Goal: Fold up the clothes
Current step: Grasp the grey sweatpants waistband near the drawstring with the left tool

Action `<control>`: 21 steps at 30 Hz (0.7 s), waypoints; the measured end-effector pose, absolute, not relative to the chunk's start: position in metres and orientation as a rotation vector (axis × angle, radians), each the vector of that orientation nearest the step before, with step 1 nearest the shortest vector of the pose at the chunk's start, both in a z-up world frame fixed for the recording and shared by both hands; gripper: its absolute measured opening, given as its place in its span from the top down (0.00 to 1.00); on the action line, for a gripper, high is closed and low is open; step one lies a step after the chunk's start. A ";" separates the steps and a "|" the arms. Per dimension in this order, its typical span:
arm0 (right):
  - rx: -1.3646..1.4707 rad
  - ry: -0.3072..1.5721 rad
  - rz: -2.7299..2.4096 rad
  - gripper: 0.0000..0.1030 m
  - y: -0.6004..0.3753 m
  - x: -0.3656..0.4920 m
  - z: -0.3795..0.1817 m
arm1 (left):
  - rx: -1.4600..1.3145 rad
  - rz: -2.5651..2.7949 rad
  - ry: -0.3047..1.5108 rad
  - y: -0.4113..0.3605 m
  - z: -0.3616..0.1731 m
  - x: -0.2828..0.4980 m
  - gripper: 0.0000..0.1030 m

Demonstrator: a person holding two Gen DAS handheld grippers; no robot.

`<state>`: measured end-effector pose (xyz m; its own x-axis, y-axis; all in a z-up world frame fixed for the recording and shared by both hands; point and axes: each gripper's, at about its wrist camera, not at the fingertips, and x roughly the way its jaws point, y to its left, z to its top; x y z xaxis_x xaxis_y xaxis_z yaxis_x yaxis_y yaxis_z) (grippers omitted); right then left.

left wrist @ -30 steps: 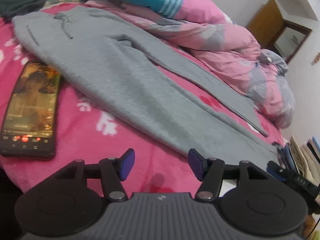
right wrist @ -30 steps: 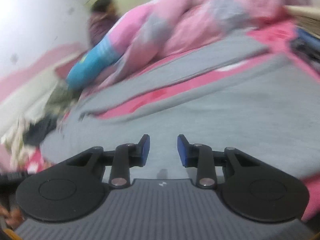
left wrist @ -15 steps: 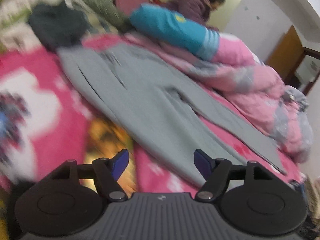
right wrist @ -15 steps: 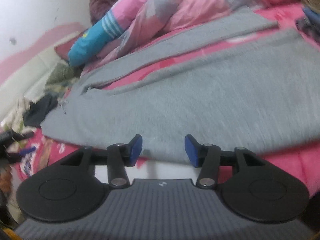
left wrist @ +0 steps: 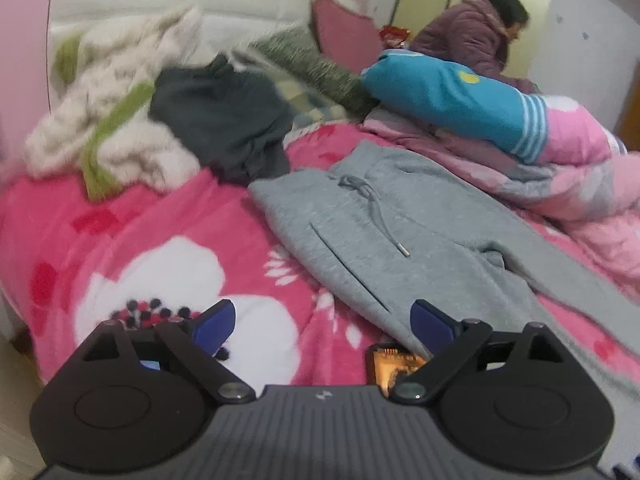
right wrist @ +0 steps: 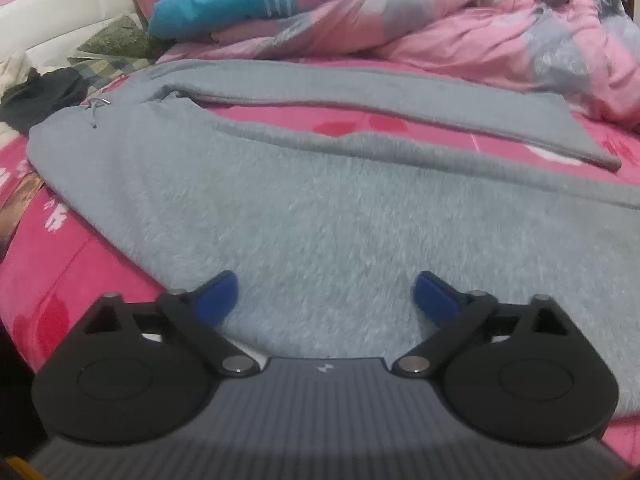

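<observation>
Grey pants (right wrist: 320, 208) cut off at right | phone (left wrist: 394, 364) half hidden | both tools opening, pinching nothing

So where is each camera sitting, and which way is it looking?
Left wrist: rides on the left gripper, jaws opening and empty, looking at the waistband end of the grey sweatpants and a clothes pile.
Right wrist: rides on the right gripper, jaws opening and empty, low over a sweatpants leg, looking towards the pink duvet.
Both see: sweatpants, blue sleeve, pink floral blanket. No hand shows.
</observation>
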<state>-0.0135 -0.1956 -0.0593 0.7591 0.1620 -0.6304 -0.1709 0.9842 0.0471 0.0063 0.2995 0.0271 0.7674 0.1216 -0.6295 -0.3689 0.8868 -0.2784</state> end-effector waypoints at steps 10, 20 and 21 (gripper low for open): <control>0.023 0.734 0.169 0.01 -0.196 -0.010 -0.057 | -0.650 0.244 0.671 0.362 -0.008 0.090 0.31; 0.022 0.792 0.119 0.01 -0.192 -0.002 -0.053 | -0.579 0.270 0.654 0.365 -0.044 0.122 0.94; 0.022 0.792 0.117 0.01 -0.192 -0.002 -0.053 | -0.576 0.273 0.639 0.366 -0.043 0.120 0.95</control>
<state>-0.0017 -0.1921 -0.0525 0.6961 0.1133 -0.7089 -0.0967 0.9933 0.0638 0.1198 0.3663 -0.0429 0.7747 0.0655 -0.6289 -0.4092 0.8102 -0.4196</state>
